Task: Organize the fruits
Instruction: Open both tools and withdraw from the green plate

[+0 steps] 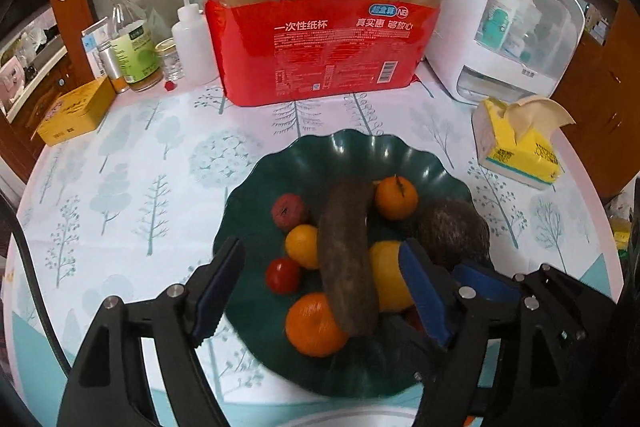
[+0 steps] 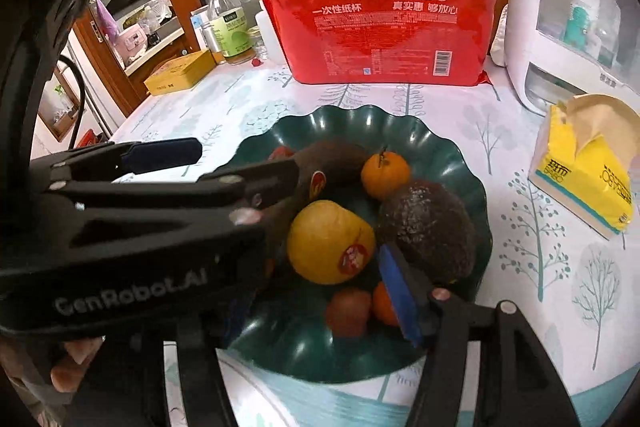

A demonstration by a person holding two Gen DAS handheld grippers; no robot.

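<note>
A dark green scalloped plate (image 1: 344, 143) (image 2: 360, 115) holds several fruits. A long brown fruit (image 1: 348, 259) (image 2: 336, 159) lies across them. My left gripper (image 1: 320, 245) (image 2: 246, 159) is open and straddles it, with both pads clear of it. Around it sit an orange (image 1: 396, 197), a yellow fruit (image 1: 384, 279) (image 2: 328, 243) and a dark rough fruit (image 1: 452, 231) (image 2: 428, 227). My right gripper (image 2: 320, 249) is open around the yellow fruit. Its blue right pad (image 2: 396, 291) is close beside the fruit. The left gripper hides its other finger.
A red bag of paper cups (image 1: 328, 47) stands behind the plate, with a white cabinet (image 1: 512, 19) to its right. A yellow tissue pack (image 1: 516, 143) lies right of the plate. Bottles (image 1: 136, 43) and a yellow box (image 1: 76, 115) line the far left edge.
</note>
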